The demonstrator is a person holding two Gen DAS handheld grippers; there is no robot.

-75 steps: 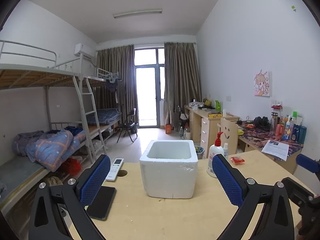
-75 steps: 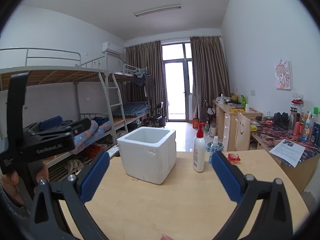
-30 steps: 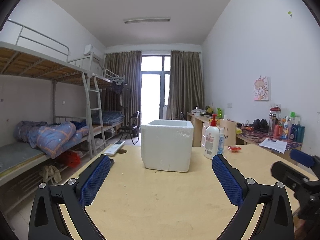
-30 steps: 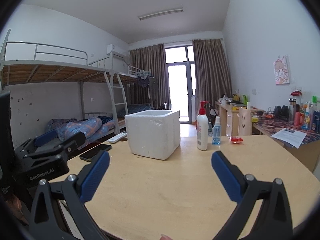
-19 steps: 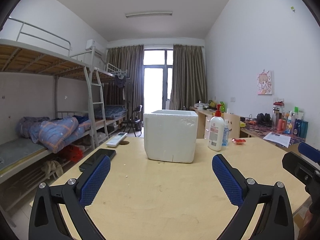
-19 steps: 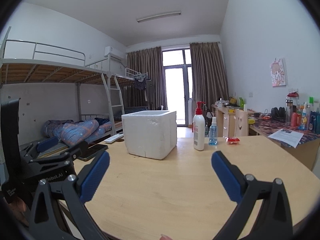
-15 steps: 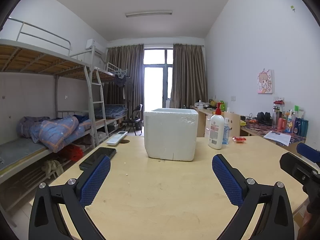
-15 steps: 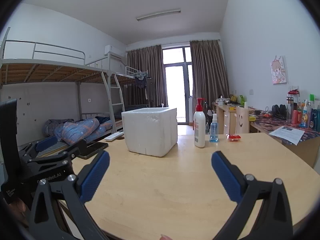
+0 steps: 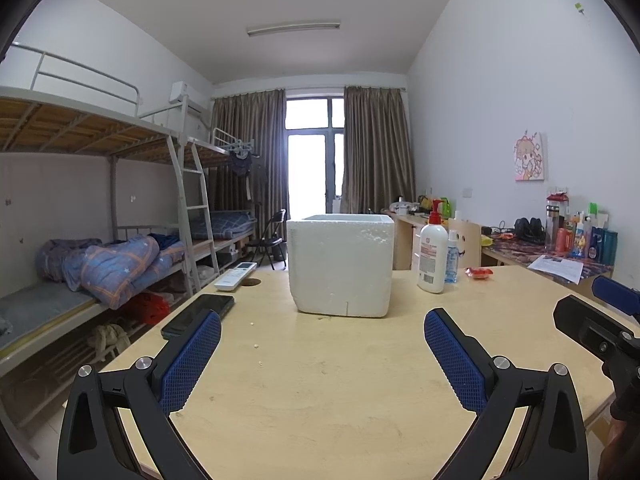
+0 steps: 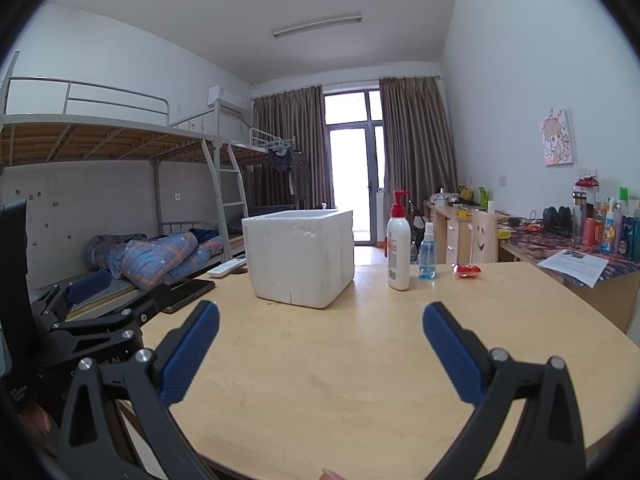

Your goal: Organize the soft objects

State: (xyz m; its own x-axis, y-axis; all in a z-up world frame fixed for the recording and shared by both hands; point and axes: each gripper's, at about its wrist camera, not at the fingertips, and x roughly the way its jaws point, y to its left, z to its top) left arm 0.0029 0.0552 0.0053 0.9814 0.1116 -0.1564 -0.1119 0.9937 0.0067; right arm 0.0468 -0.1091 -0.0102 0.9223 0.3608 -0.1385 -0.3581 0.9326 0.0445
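Left wrist view: the left gripper point(image 9: 322, 328) hangs spread and empty above the tabletop point(image 9: 340, 380); the right gripper point(image 10: 320, 326) is spread too. The foam box point(image 9: 340, 264) stands ahead; no soft object shows. The box looks light, stiff and crumbly, so a gentle hold by its walls suits.

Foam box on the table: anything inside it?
Cannot tell. Both cameras sit about level with the rim of the foam box, so only its outer walls show; the inside is hidden.
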